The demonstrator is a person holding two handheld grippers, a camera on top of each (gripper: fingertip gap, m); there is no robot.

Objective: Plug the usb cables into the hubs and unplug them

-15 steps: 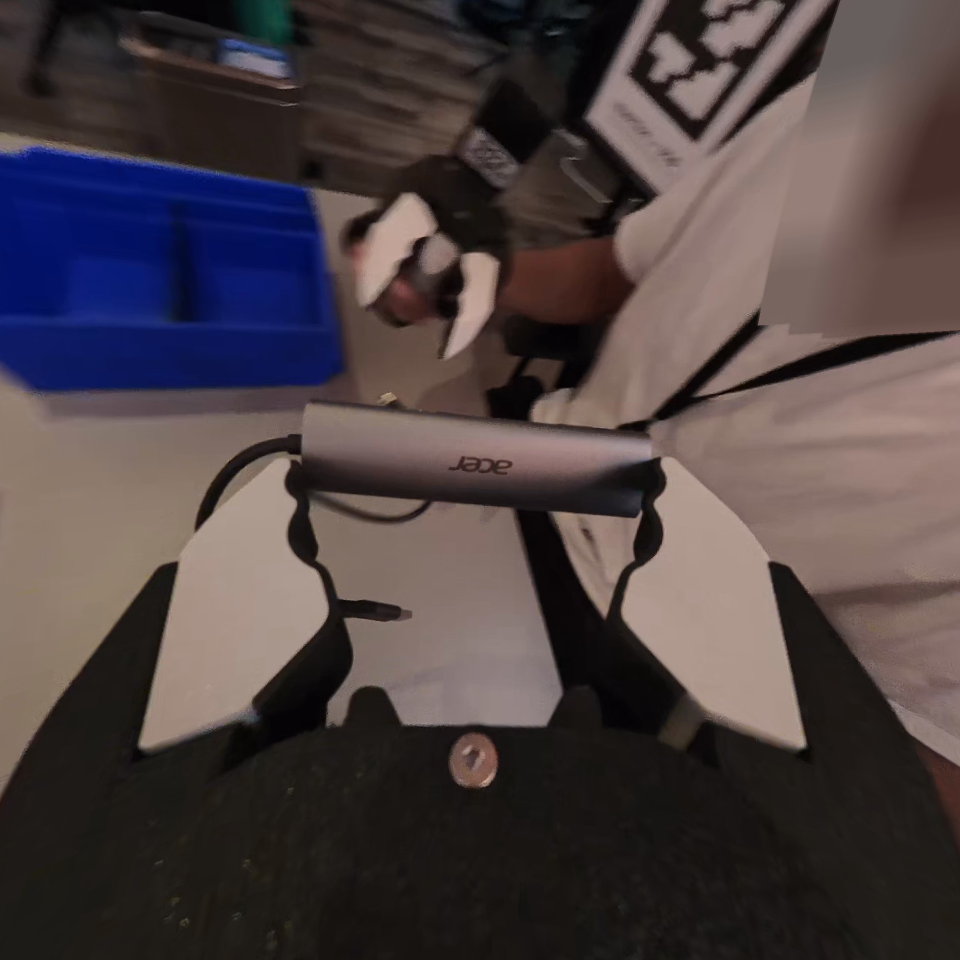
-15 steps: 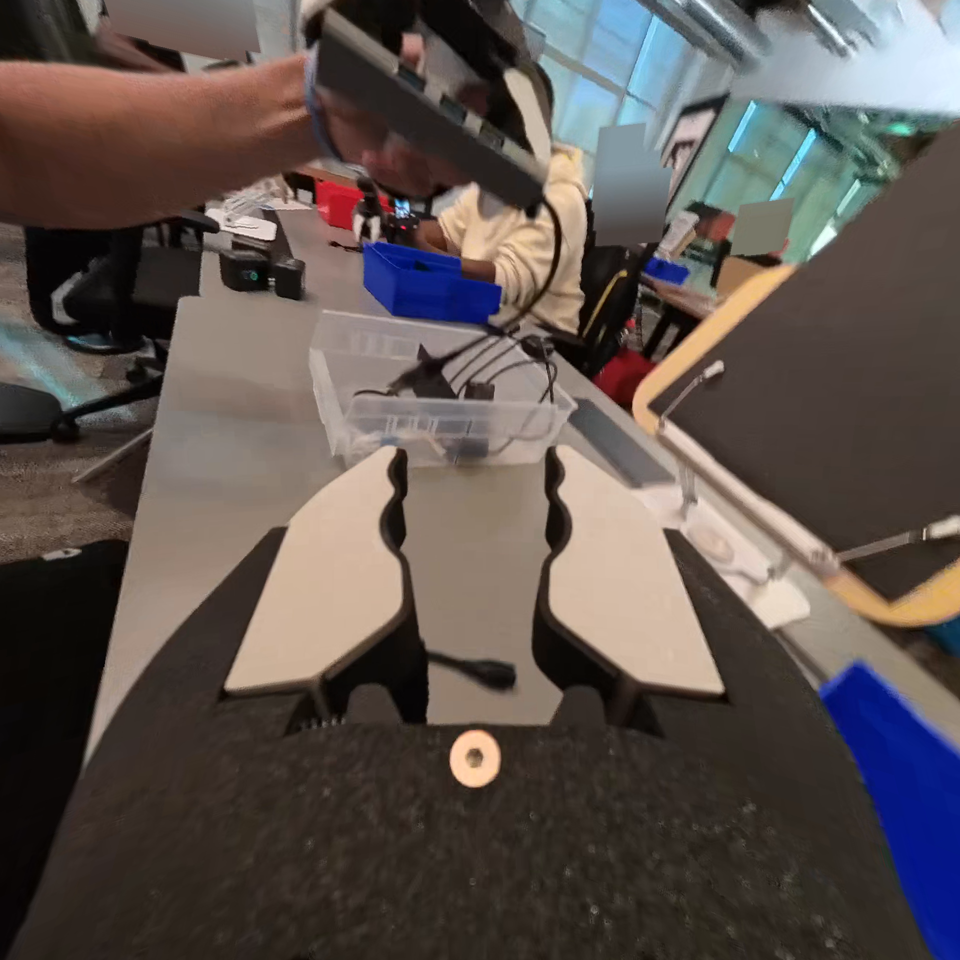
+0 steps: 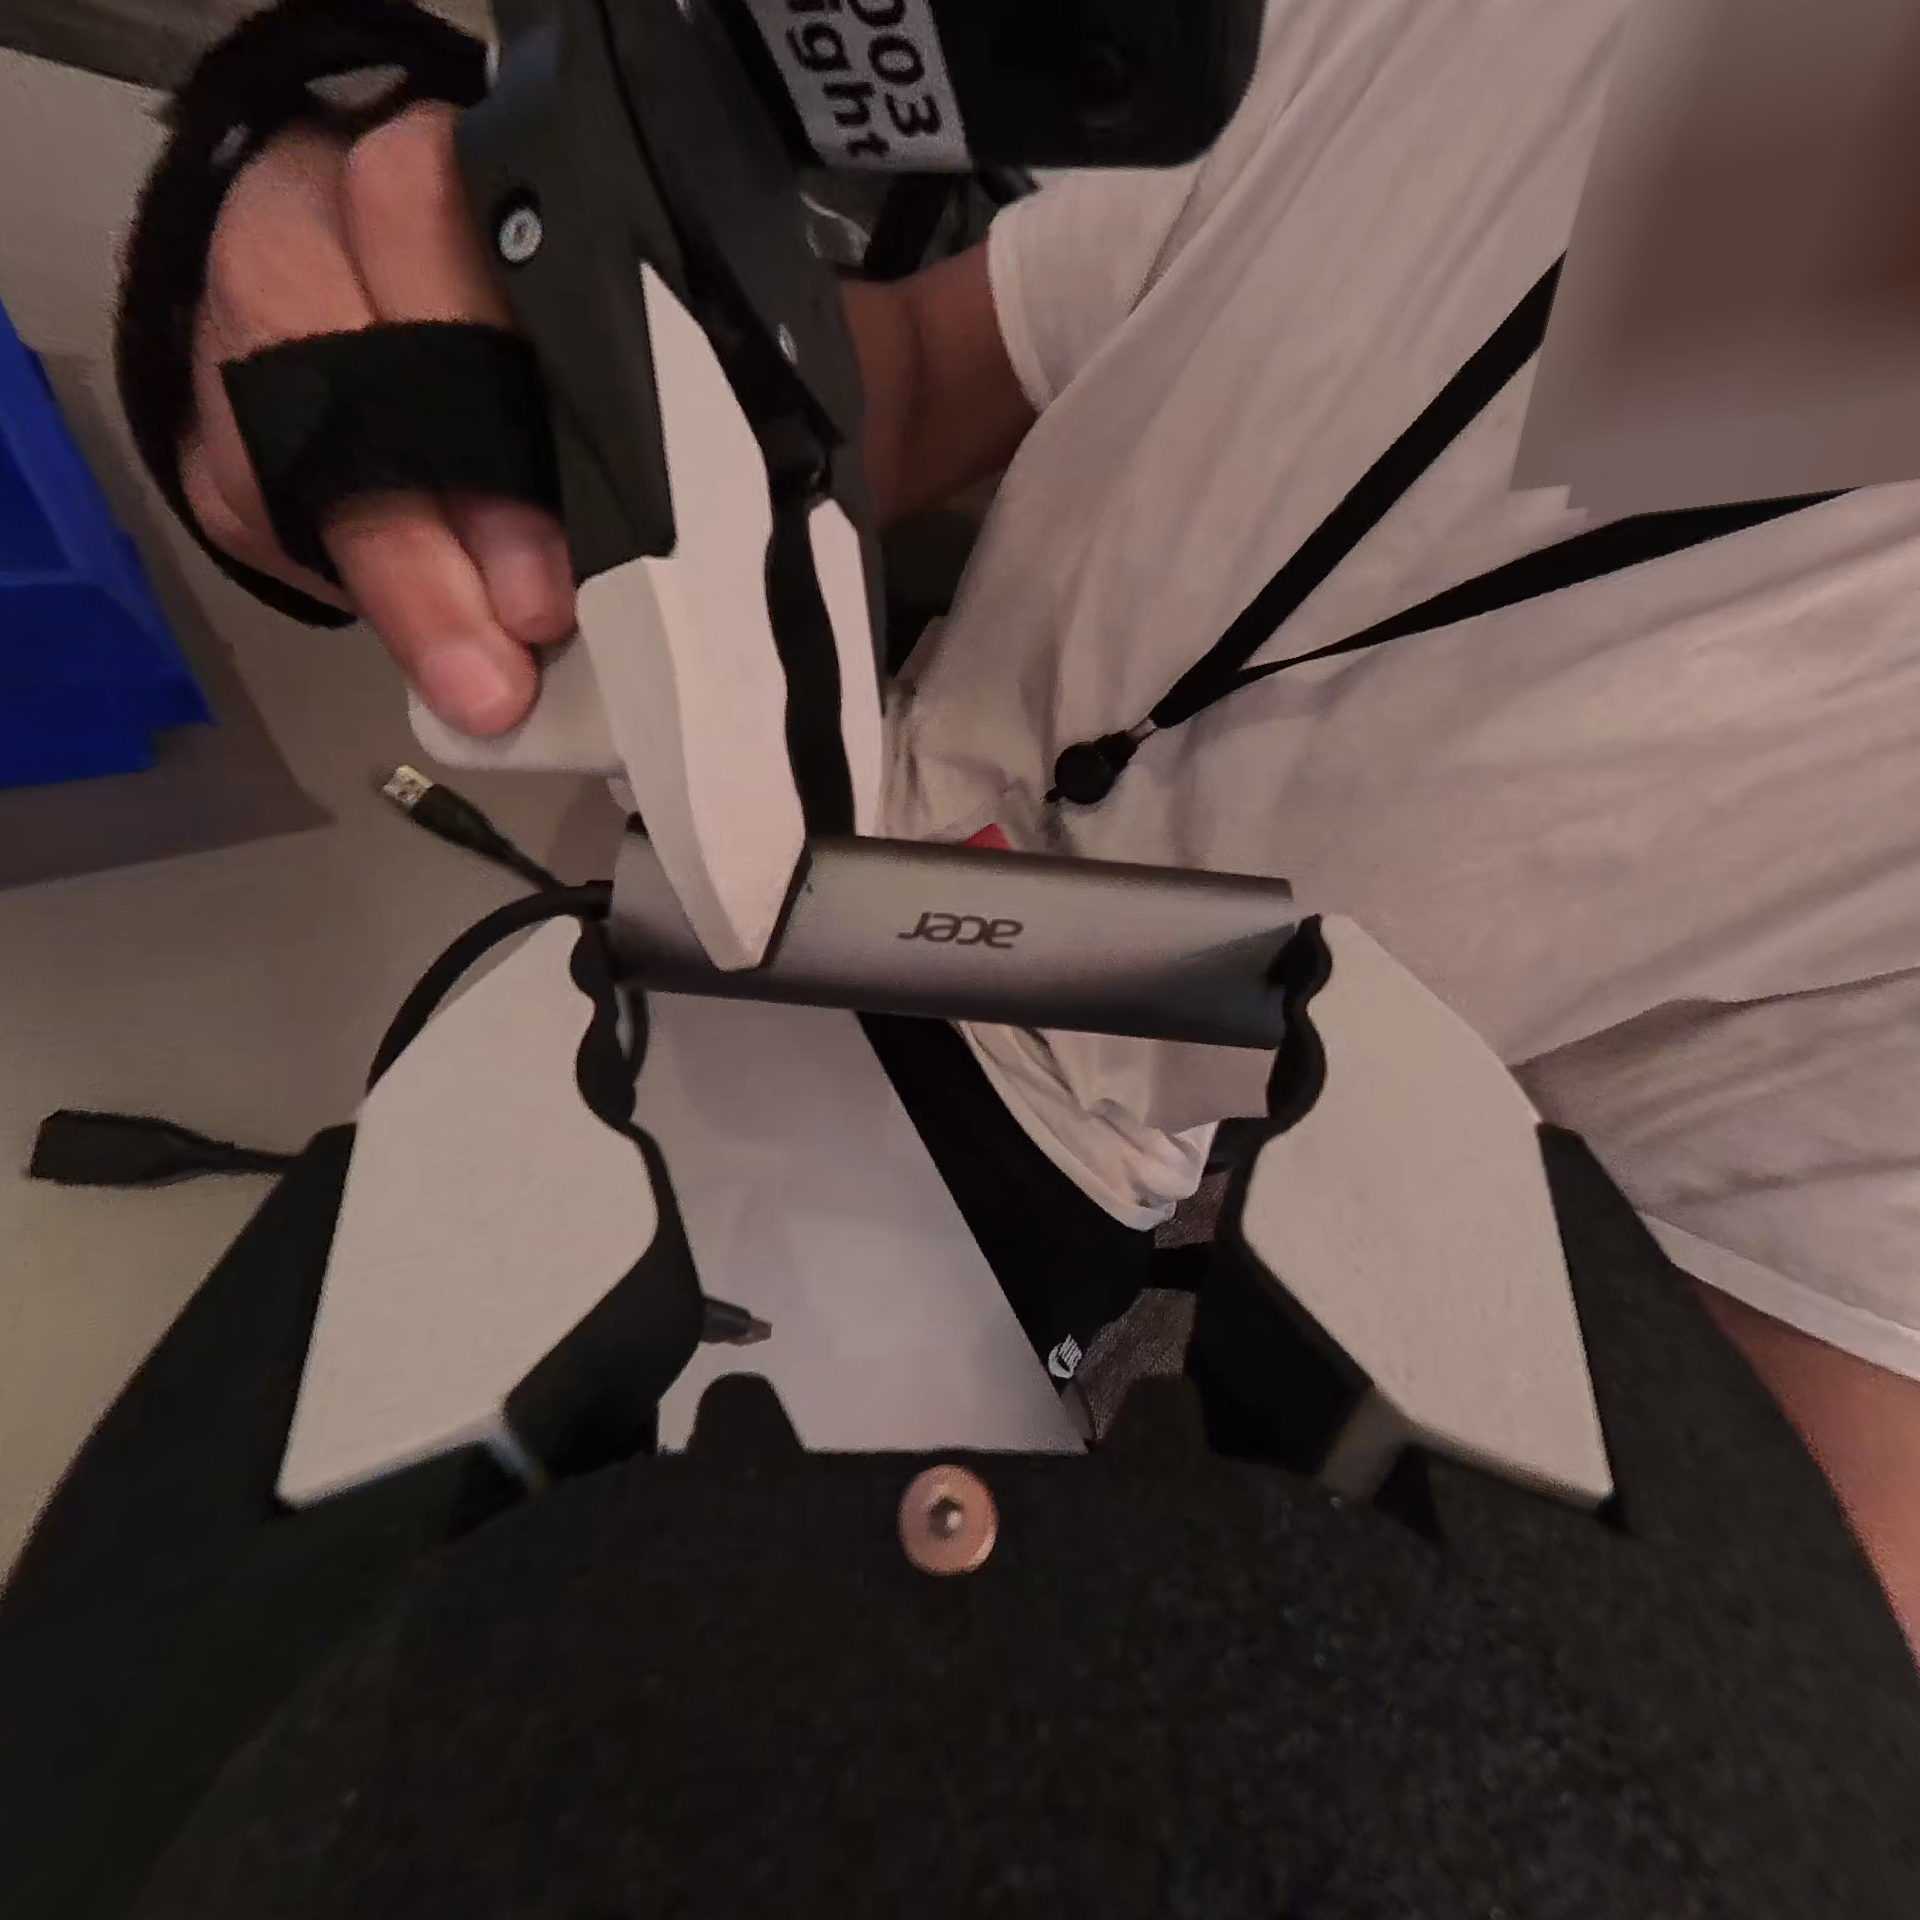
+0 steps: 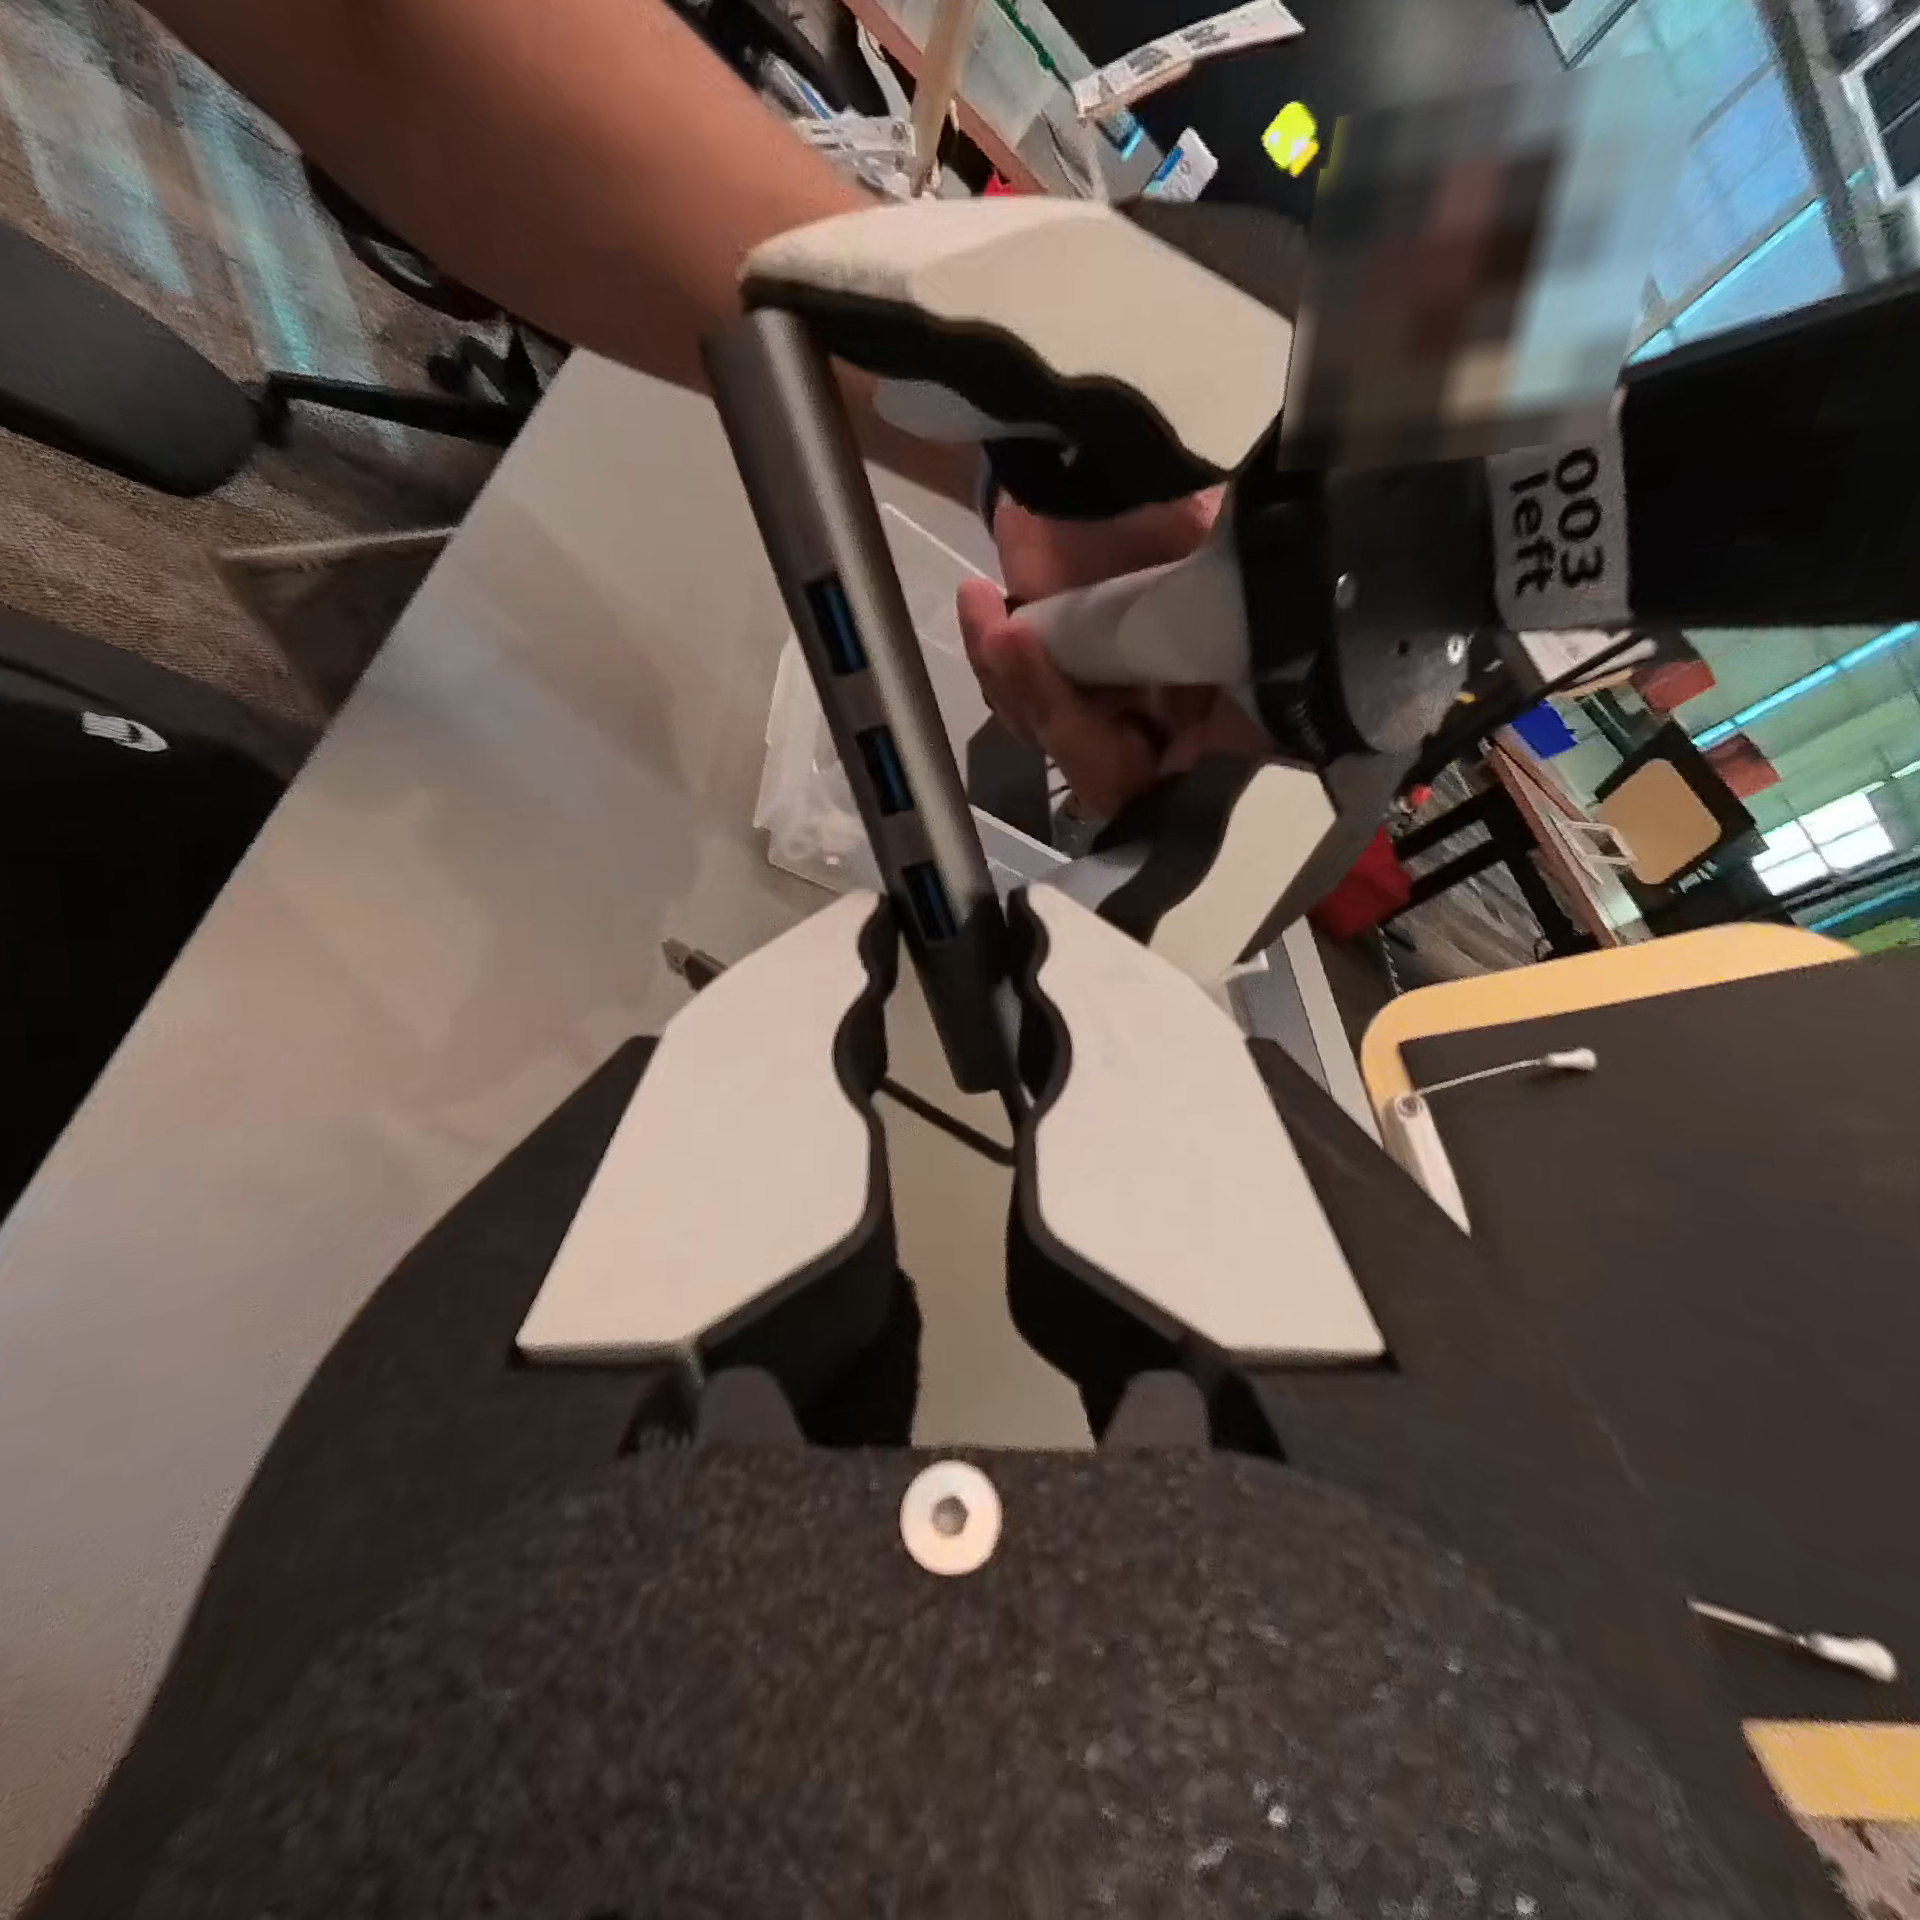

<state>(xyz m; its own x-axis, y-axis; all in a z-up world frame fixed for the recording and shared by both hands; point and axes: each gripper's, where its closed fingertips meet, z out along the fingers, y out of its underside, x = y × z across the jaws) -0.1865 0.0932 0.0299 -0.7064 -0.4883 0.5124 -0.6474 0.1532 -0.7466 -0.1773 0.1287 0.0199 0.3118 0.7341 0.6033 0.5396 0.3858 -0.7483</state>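
Grey metal hub [image 3: 956, 935] is held above the surface [image 3: 156, 987], clamped lengthwise by the left tongs [image 3: 951, 961]. Its cable end is pinched across its thickness by the right tongs [image 4: 951, 940], so both are clenched on it. Loose USB plug [image 3: 416, 790] lies left of the hub.

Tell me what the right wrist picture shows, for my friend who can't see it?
The right gripper pinches one end of a grey USB hub, while the left gripper holds it by both ends. Three blue ports face the camera, all empty, above a pale table.
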